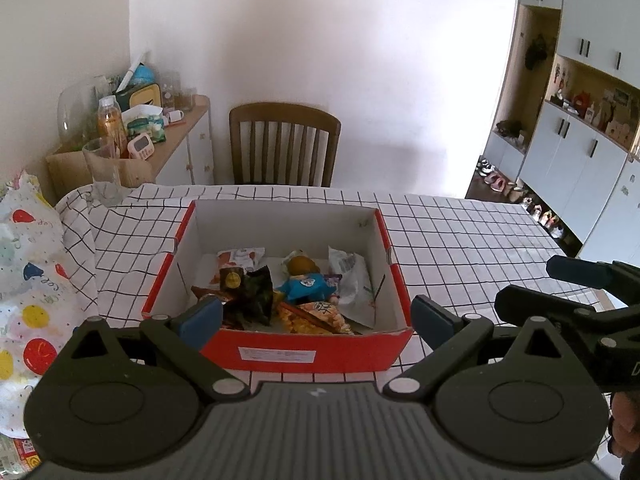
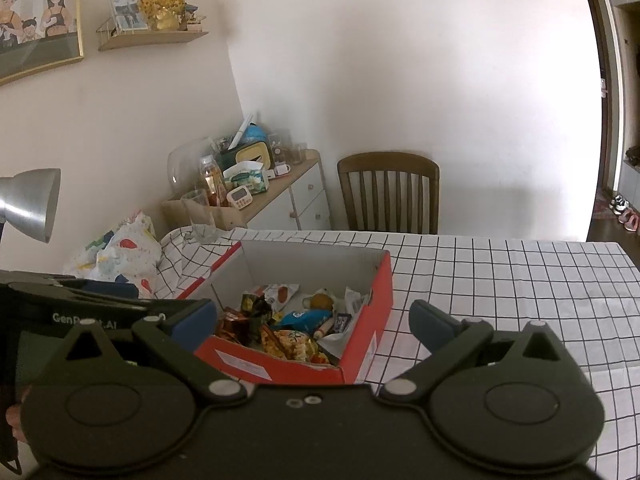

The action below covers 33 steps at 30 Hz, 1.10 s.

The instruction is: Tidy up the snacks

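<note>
A red cardboard box (image 1: 312, 354) with a white inside stands on the checked tablecloth; it also shows in the right wrist view (image 2: 380, 292). Inside lie several snacks: a blue packet (image 1: 308, 286) (image 2: 306, 317), a dark packet (image 1: 250, 294), an orange packet (image 1: 316, 316) (image 2: 292, 342) and a white packet (image 1: 354, 284). My left gripper (image 1: 316, 318) is open and empty, just before the box's near wall. My right gripper (image 2: 314, 322) is open and empty, near the box's front corner. The right gripper shows at the right edge of the left wrist view (image 1: 576, 300).
A wooden chair (image 1: 284, 144) stands at the table's far side. A glass (image 1: 102, 170) stands at the far left corner. A balloon-patterned bag (image 1: 28, 280) lies at the left. A cluttered sideboard (image 1: 176, 140) stands behind. A lamp (image 2: 30, 202) is at the left.
</note>
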### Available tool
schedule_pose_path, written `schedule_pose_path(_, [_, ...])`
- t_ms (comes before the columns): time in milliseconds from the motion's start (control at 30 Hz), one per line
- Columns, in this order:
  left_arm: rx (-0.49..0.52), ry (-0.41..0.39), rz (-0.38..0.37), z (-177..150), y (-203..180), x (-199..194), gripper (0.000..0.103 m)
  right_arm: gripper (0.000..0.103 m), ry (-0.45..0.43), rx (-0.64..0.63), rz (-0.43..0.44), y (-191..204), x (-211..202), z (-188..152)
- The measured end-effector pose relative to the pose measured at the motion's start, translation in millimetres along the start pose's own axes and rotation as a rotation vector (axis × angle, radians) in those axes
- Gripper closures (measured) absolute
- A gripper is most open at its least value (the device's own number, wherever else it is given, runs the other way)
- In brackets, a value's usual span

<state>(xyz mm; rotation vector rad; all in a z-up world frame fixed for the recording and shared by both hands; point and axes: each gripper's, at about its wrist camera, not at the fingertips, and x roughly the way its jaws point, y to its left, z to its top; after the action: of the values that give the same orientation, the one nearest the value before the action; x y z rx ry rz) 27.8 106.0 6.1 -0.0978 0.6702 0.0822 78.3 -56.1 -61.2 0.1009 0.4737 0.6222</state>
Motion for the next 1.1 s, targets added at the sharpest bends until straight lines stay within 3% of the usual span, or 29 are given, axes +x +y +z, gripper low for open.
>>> schedule_pose_path(1100, [-0.018, 0.028, 0.001, 0.2, 7.1, 7.7, 0.002, 0.000, 0.013, 0.012, 0.000, 5.2, -3.3, -4.6])
